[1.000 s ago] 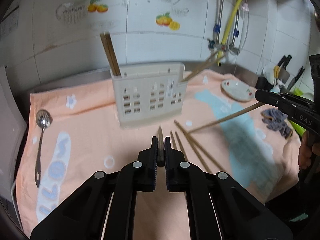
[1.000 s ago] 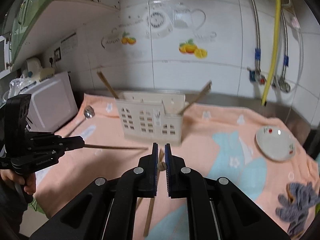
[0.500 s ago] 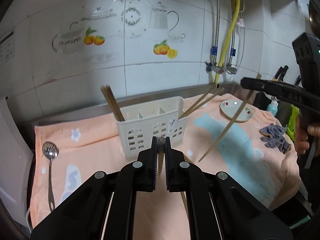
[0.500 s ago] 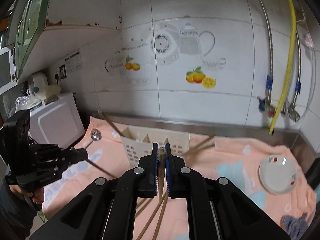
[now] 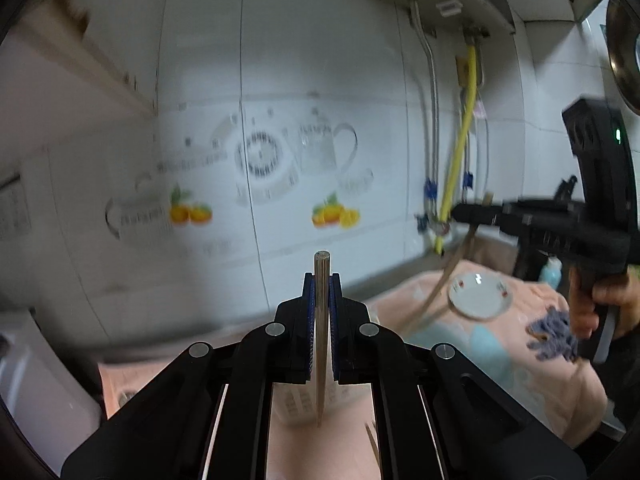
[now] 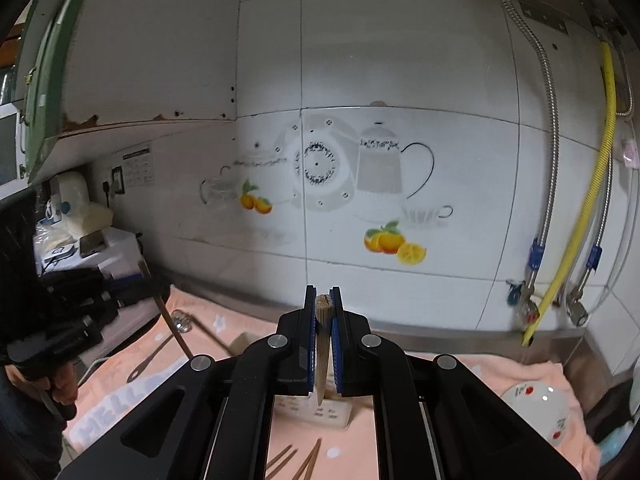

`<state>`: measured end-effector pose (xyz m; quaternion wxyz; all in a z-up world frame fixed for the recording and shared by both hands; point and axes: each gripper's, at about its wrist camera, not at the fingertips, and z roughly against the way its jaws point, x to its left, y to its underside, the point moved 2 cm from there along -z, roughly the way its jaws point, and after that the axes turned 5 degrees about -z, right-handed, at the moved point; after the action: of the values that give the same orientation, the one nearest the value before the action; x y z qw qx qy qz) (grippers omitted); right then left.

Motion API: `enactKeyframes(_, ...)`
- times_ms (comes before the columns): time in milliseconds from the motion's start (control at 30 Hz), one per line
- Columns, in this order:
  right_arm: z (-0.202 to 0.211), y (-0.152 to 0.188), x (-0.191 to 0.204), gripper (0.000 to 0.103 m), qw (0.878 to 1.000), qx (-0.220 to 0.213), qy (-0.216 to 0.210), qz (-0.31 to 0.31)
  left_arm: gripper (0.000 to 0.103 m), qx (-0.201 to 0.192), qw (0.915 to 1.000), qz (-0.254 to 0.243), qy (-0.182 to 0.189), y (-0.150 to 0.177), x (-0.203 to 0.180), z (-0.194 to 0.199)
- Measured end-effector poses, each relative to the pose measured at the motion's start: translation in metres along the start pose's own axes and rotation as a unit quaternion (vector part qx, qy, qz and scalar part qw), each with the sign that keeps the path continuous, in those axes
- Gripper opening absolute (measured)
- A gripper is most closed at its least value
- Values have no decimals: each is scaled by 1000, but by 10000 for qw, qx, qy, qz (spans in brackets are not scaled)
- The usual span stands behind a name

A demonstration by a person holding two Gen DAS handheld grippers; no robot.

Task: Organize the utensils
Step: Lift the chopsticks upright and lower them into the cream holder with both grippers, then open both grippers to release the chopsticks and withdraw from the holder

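Note:
My left gripper (image 5: 321, 280) is shut on a wooden chopstick (image 5: 321, 336) held upright, tip down over the white utensil caddy (image 5: 300, 404), which is mostly hidden behind the jaws. My right gripper (image 6: 322, 294) is shut on another chopstick (image 6: 321, 352), also upright above the caddy (image 6: 316, 412). The right gripper shows in the left wrist view (image 5: 464, 213) with its chopstick hanging down. The left gripper body (image 6: 72, 304) shows at the left of the right wrist view. Loose chopsticks (image 6: 296, 462) lie on the peach towel (image 6: 460, 384).
A metal ladle (image 6: 176, 324) lies on the towel at left. A small white plate (image 5: 480, 296) and a grey-blue cloth (image 5: 554, 332) sit at right. A tiled wall with pipes and a yellow hose (image 6: 576, 216) stands behind. A white appliance (image 6: 96, 248) stands at far left.
Both grippers have lifted and tilted upward with their chopsticks, swinging them from slanted to upright over the caddy. The counter has dropped low in both views.

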<state>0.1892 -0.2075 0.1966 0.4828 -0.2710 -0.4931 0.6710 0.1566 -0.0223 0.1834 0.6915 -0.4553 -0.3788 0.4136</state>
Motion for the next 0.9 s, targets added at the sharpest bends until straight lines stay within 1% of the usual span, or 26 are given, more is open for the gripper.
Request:
enactKeyframes(167, -23, -6, -3, 6, 10000, 8, 82, 4, 5, -278, 9989, -124, -353, -26, 6, -15)
enactKeyframes(200, -27, -6, -4, 6, 10000, 15, 84, -10, 5, -319, 9982, -161, -472, -29, 8, -20)
enactKeyframes(333, -43, -5, -8, 6, 9999, 80, 98, -50, 5, -324, 9981, 26, -524, -29, 19, -36)
enactKeyframes(600, -71, 17, -15, 6, 9991, 376, 135, -106, 6, 258, 9977, 522, -337, 11, 39, -75)
enactKeyframes(700, -79, 27, -17, 6, 9985, 502, 158, -125, 6, 429, 9970, 567, -318, 23, 42, -82)
enactKeyframes(800, -83, 33, -17, 7, 9981, 570, 145, -156, 6, 513, 9966, 550, -331, 31, 42, -83)
enactKeyframes(867, -84, 36, -17, 9, 9980, 586, 148, -164, 7, 523, 9966, 538, -343, 34, 41, -81)
enactKeyframes(900, -83, 38, -17, 15, 9981, 578, 158, -165, 10, 524, 9967, 531, -332, 35, 40, -79)
